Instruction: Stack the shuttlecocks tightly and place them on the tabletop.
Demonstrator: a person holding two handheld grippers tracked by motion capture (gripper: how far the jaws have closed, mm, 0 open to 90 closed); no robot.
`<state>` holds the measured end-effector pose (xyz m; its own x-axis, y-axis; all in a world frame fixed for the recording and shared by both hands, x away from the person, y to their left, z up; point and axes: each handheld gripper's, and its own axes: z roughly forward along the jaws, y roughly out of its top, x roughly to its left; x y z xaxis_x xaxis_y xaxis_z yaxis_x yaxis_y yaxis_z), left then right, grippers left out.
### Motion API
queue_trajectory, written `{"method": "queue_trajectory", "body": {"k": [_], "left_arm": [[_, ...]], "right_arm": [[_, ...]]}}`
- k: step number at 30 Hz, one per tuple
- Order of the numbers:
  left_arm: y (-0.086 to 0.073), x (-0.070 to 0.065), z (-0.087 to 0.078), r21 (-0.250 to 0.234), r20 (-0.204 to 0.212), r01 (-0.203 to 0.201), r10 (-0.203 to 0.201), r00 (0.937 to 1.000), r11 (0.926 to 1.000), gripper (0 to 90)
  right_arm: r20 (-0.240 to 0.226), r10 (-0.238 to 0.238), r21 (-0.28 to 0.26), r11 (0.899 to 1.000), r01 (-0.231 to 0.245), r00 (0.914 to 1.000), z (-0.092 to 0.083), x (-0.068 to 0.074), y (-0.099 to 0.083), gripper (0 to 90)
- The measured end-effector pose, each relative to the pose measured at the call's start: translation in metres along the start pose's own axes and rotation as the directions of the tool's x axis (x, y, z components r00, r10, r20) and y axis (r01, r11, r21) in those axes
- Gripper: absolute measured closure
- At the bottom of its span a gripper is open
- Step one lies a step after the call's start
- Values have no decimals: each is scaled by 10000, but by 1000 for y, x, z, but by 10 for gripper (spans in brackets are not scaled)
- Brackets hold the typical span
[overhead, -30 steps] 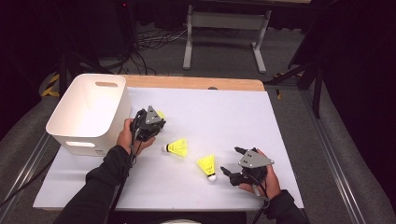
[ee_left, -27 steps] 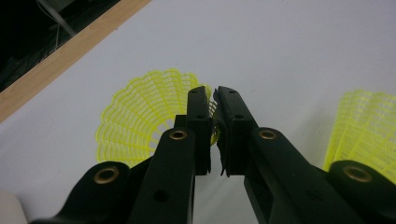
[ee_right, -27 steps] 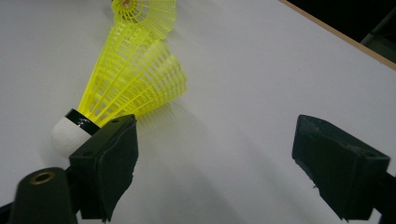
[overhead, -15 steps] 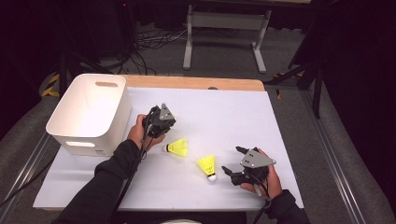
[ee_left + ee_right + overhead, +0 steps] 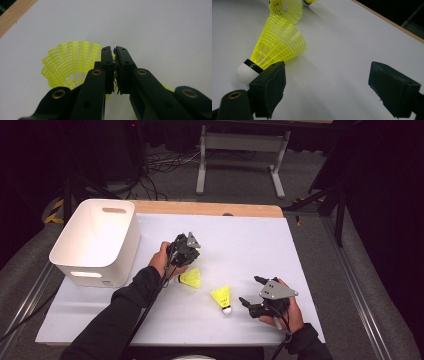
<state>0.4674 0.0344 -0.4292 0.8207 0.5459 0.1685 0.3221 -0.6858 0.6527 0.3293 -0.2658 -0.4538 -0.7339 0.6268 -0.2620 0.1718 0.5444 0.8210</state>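
My left gripper (image 5: 187,247) (image 5: 114,50) hangs over the middle of the white table, shut on the mesh skirt of a yellow shuttlecock (image 5: 72,60), of which a yellow sliver (image 5: 198,250) peeks out beside the jaws. A second yellow shuttlecock (image 5: 191,277) (image 5: 285,7) lies on the table just below that hand. A third one (image 5: 221,296) (image 5: 279,42) lies farther right, its white cork toward my right gripper (image 5: 250,291) (image 5: 329,80). That gripper rests low at the front right, open, with the cork beside one jaw and nothing between the jaws.
A white plastic bin (image 5: 100,275) stands at the table's left side, left of my left hand. The table's white sheet (image 5: 260,240) ends in a wooden strip (image 5: 210,209) at the back. Dark floor, cables and a metal stand lie beyond.
My left gripper has carried its shuttlecock rightward, away from the bin's side toward the table's middle. The right gripper and the two lying shuttlecocks have stayed put.
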Motion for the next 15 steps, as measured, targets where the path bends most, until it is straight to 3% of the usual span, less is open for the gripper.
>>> {"method": "queue_trajectory", "body": {"k": [15], "left_arm": [[5, -3, -1, -488, 146, 151, -144, 9998, 9987, 773]], "right_arm": [[-75, -15, 40, 10000, 15, 10000, 0, 0, -1, 151]]}}
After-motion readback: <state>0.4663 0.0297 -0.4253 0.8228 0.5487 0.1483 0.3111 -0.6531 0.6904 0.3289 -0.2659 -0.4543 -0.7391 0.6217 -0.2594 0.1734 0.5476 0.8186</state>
